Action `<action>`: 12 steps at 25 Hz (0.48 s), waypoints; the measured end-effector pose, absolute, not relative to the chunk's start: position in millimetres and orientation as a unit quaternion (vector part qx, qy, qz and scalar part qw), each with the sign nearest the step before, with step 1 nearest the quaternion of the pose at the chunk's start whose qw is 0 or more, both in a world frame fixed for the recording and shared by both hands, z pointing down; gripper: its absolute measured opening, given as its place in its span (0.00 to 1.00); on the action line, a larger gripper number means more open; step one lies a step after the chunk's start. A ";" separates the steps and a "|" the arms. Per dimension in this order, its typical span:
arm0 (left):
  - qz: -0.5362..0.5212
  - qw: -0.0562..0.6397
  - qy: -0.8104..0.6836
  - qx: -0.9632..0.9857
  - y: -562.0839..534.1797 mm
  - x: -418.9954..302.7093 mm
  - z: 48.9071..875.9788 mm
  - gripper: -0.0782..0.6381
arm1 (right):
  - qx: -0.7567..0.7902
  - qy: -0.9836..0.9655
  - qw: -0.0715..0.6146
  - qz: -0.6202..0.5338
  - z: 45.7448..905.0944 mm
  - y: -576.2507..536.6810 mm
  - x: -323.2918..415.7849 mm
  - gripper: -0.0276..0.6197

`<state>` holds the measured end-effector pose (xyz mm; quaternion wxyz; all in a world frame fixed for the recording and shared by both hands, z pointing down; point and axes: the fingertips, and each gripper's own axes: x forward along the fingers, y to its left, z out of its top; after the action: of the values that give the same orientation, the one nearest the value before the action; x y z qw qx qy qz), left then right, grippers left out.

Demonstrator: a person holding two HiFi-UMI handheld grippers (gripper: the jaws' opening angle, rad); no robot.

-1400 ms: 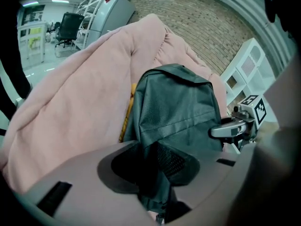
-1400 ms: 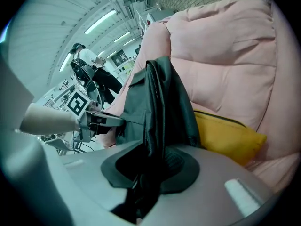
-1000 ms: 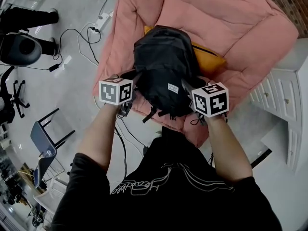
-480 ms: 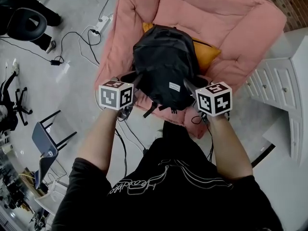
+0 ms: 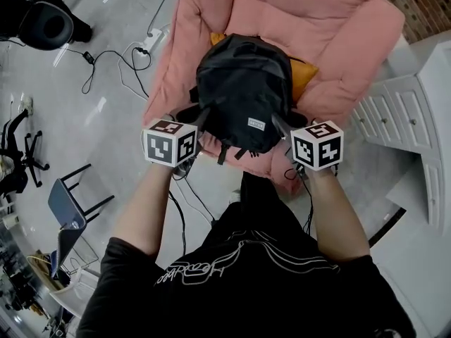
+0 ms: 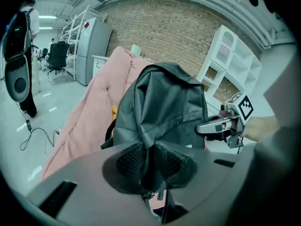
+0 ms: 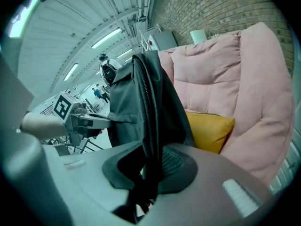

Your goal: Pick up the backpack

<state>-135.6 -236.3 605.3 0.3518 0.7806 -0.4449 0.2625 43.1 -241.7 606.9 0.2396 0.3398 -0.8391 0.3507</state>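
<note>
Over puffy sofa (image 5: 331, 27): black, maybe nylon backpack (image 5: 243, 83); left gripper (image 6: 149, 164), right gripper (image 7: 148, 166) pinching.

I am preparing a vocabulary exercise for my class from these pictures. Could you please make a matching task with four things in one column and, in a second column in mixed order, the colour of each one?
Things:
1. backpack
2. cushion
3. armchair
4. drawer cabinet

Colours:
A. pink
B. white
C. black
D. orange-yellow

Right pairs: 1-C, 2-D, 3-A, 4-B.
</note>
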 end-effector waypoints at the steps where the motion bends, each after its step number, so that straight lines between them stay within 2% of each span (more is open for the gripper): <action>1: 0.261 0.350 -0.446 0.781 -234.8 -136.2 600.5 0.19 | 0.341 -0.841 0.237 0.348 602.6 -240.7 42.6 0.14; 12: 0.239 0.314 -0.458 0.796 -206.1 -133.5 533.7 0.19 | 0.354 -0.856 0.207 0.314 539.4 -212.7 45.4 0.14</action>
<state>-133.5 -206.1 533.7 0.3144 0.7961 -0.4583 0.2395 45.4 -212.7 539.4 0.2072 0.3539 -0.8564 0.3138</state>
